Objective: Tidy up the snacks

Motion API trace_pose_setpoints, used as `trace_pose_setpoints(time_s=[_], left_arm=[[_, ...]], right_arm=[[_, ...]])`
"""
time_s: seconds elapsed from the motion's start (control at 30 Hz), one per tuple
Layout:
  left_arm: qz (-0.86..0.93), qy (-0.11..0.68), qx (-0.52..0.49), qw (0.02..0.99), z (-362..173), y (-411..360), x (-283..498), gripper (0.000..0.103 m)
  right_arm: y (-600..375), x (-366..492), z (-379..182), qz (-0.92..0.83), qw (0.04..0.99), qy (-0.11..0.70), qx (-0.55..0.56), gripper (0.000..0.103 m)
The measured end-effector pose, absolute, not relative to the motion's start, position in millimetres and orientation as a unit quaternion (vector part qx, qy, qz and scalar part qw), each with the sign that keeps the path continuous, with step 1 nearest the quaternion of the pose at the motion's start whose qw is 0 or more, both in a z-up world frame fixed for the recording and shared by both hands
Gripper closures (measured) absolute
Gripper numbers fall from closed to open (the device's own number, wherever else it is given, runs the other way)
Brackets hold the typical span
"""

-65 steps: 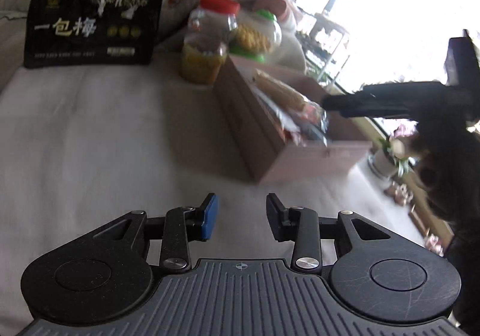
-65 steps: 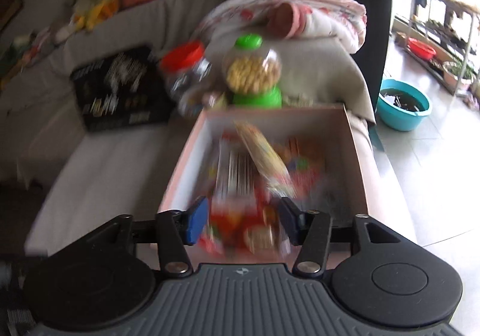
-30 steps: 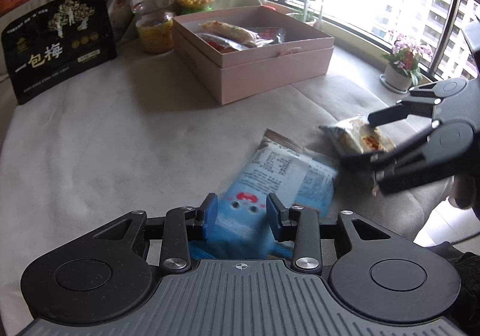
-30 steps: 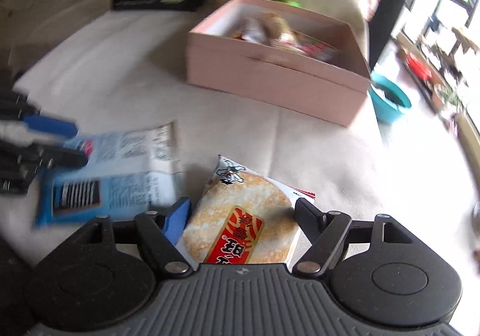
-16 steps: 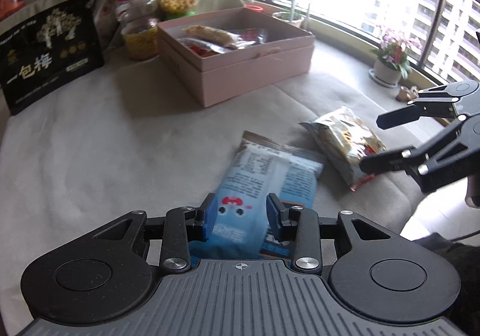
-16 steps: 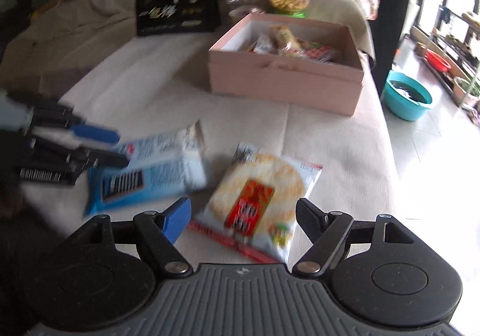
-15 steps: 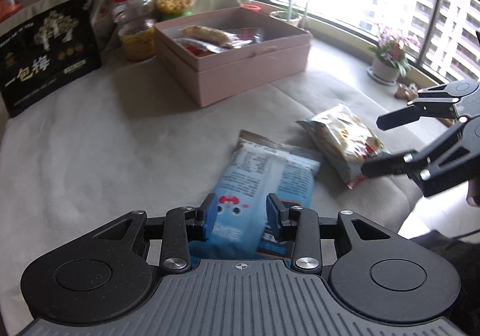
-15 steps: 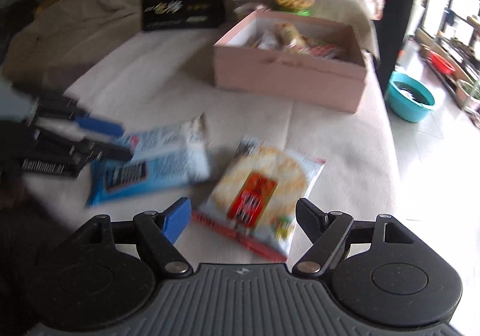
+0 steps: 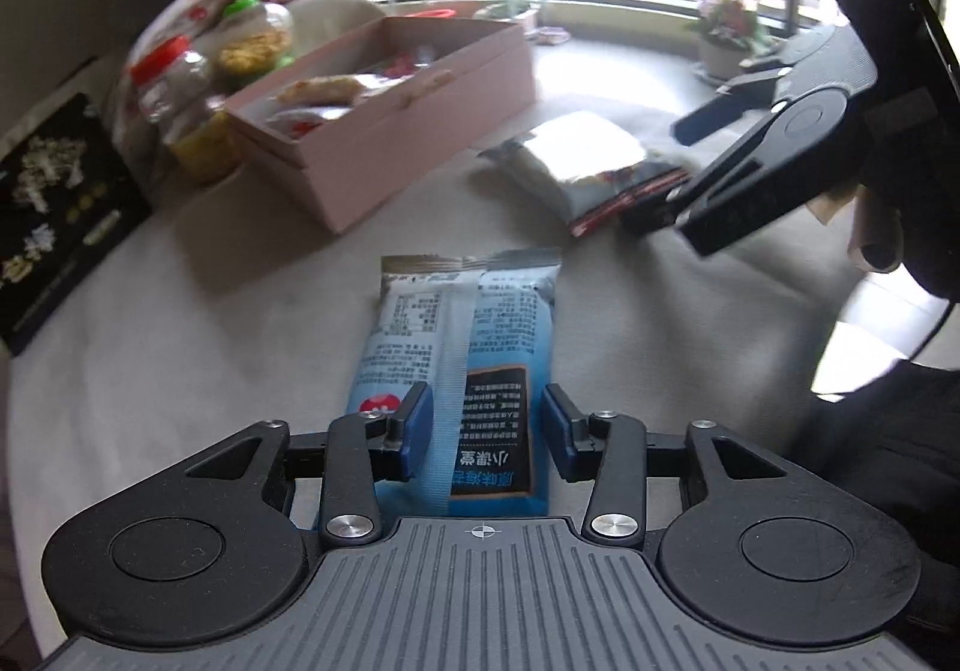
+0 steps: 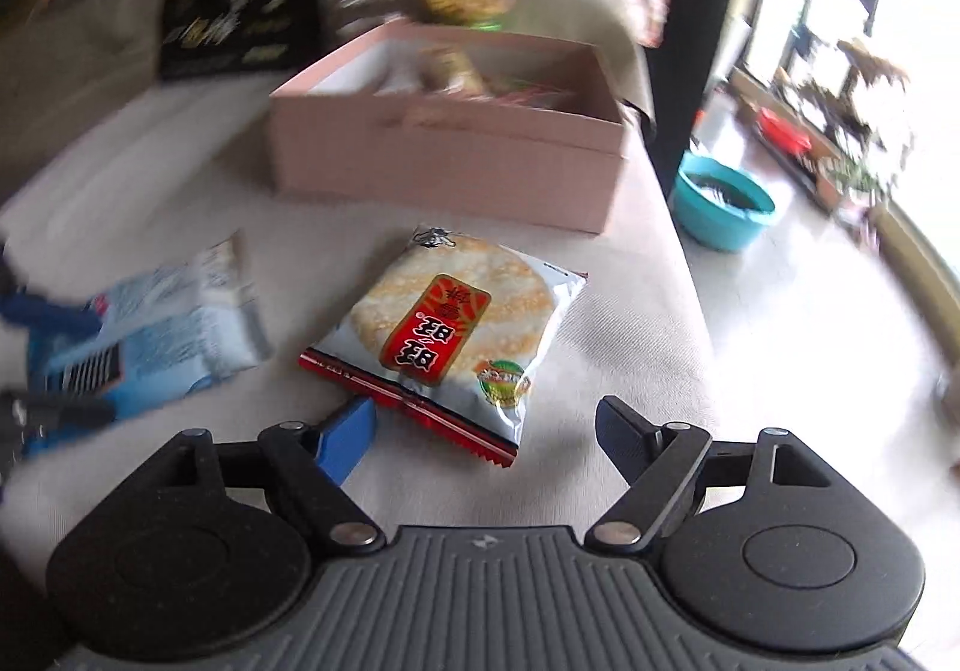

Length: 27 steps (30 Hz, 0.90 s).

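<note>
Jaws parted on both tools: the left gripper (image 9: 483,434) straddles the near end of a blue-and-white foil snack packet (image 9: 462,347) lying print-side up on the pale cloth-covered surface (image 9: 198,311), its blue pads on either side of the wrapper without visibly pinching it. Spread wider, the right gripper (image 10: 486,431) holds nothing and hovers just short of a clear rice-cracker pack with a red label (image 10: 450,329), whose red crimped edge lies between the fingertips. Beyond both sets of jaws sits an open pink cardboard box (image 10: 444,155) already holding several wrapped snacks. Behind the box stand a red-lidded clear plastic jar (image 9: 180,101) and a green-lidded jar of yellow snacks (image 9: 255,41), with a black printed bag (image 9: 48,209) off to the left.
</note>
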<state>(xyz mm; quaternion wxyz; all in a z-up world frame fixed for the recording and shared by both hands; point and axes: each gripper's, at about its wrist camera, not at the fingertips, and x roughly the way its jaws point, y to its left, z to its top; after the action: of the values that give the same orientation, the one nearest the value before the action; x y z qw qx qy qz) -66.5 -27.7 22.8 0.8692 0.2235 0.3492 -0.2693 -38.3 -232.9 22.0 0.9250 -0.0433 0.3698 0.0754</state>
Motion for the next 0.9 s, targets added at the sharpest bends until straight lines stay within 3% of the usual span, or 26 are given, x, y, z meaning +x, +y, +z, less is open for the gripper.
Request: trace_pose_setpoints(time_s=[0.1, 0.27, 0.33, 0.47, 0.53, 0.67, 0.73, 0.8, 0.9], left_arm=[[-0.228, 0.349, 0.202, 0.886, 22.4, -19.8, -46.9, 0.056], [-0.203, 0.362, 0.142, 0.898, 25.9, -9.3, -20.5, 0.054], [-0.213, 0.368, 0.139, 0.894, 27.3, -11.9, -16.8, 0.046], [-0.235, 0.383, 0.125, 0.884, 28.0, -17.0, -12.0, 0.021], [-0.242, 0.39, 0.114, 0.881, 27.5, -18.4, -9.0, 0.016], [-0.242, 0.388, 0.107, 0.883, 26.8, -18.3, -4.8, 0.016], [-0.234, 0.383, 0.106, 0.887, 27.6, -15.6, -3.5, 0.02], [-0.218, 0.375, 0.101, 0.895, 29.1, -8.4, -0.3, 0.03], [-0.189, 0.374, 0.082, 0.904, 28.9, 7.8, 7.6, 0.031]], right_arm=[[-244.0, -30.6, 16.4, 0.069, 0.931, 0.357, 0.019, 0.019], [-238.2, -34.2, 5.4, 0.065, 0.943, 0.325, 0.017, 0.011], [-232.9, -40.2, 3.3, 0.061, 0.947, 0.316, -0.001, 0.01], [-238.6, -40.0, 2.8, 0.068, 0.947, 0.314, 0.016, 0.01], [-238.7, -38.4, 3.3, 0.068, 0.947, 0.312, 0.016, 0.01], [-237.8, -38.2, 3.3, 0.067, 0.948, 0.312, 0.014, 0.01], [-237.8, -38.0, 3.1, 0.067, 0.948, 0.312, 0.014, 0.01], [-237.3, -38.2, 3.0, 0.065, 0.948, 0.312, 0.013, 0.01], [-236.5, -38.5, 3.0, 0.063, 0.948, 0.311, 0.011, 0.01]])
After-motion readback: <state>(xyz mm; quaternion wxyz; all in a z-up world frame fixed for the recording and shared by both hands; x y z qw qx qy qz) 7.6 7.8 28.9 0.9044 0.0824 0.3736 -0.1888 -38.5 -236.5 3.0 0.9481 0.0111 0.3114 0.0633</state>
